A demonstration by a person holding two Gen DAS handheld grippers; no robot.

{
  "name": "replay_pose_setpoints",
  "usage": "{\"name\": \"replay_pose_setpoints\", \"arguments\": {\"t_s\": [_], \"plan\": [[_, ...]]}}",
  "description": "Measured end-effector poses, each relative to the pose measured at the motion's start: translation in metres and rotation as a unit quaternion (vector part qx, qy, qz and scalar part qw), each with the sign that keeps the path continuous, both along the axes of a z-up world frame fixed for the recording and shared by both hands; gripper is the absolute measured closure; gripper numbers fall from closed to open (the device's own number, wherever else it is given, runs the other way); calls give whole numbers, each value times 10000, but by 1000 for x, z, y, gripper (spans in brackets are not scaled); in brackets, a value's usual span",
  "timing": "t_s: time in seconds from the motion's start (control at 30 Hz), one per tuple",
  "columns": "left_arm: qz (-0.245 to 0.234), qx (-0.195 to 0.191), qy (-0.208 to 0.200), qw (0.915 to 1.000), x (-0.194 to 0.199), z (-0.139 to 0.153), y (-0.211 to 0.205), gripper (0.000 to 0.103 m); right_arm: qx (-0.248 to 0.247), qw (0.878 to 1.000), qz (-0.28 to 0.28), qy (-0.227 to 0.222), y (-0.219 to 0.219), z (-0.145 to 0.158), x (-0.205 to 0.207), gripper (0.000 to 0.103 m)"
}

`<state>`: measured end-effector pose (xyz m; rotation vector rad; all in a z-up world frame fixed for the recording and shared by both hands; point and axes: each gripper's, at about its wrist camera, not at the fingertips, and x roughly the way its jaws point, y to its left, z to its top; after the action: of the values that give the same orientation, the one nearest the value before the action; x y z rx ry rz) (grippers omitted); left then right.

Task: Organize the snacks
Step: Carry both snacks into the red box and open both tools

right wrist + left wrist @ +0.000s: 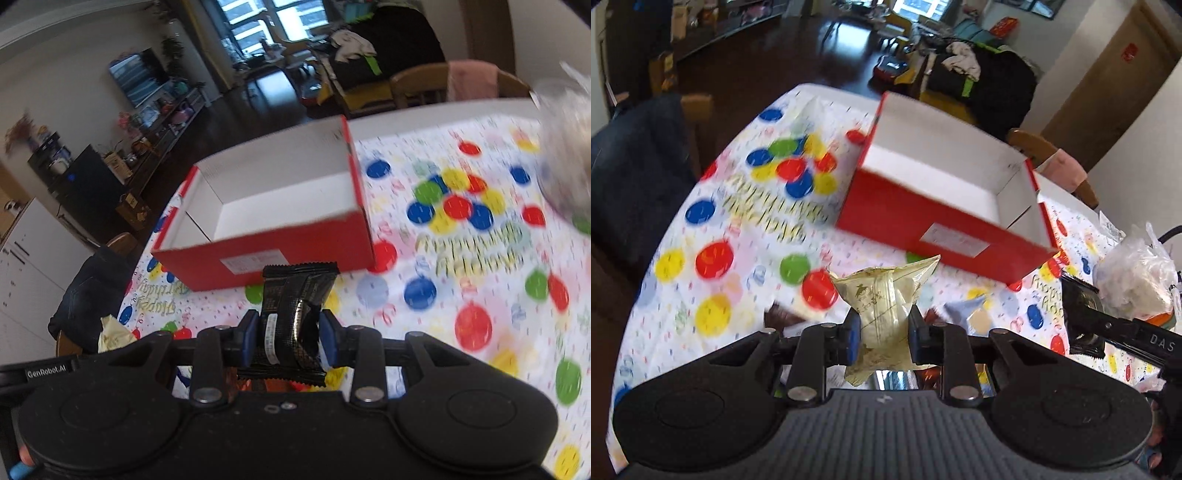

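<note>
The left gripper (pixel 884 334) pinches a pale yellow snack packet (pixel 884 306) between its two blue pads, which press on the packet's sides. The packet stands with its long axis running away from the gripper, one crimped end pointing ahead toward the red box (pixel 923 218) and the other end hanging back under the fingers. The box sits on the surface (pixel 713 221) just ahead of the packet, open side up, its white inside bare where it shows. Its long side faces the gripper.

The right gripper (pixel 288 338) squeezes a black snack packet (pixel 295 295) between its pads. This packet also points lengthwise away from the gripper, its far crimped end toward the same red box (pixel 266 258), which lies just ahead and slightly to the left. A clear plastic bag (pixel 1134 277) lies to the right of the left gripper, on the balloon-printed cloth.
</note>
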<state>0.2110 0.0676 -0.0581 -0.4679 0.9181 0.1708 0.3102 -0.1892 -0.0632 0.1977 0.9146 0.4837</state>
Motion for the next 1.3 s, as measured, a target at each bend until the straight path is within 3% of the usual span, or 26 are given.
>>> {"name": "replay_pose_setpoints", "arguments": {"t_s": [0.27,0.6,1.03,1.3], "plan": [[-314,409,-77,9986,52,26,-1,79,-222,9986,295,-391,18,22,41,69],[-576,989,61,9934,136,34,-9,79,-616,9946,733,-403,54,17,110,69],[-540,1035,883,9892,234,-8,0,79,-1123,9888,967,178,90,-32,189,69],[-670,1172,1360,9815,265,-39,-4,79,-1524,9801,1177,488,110,-60,198,69]]}}
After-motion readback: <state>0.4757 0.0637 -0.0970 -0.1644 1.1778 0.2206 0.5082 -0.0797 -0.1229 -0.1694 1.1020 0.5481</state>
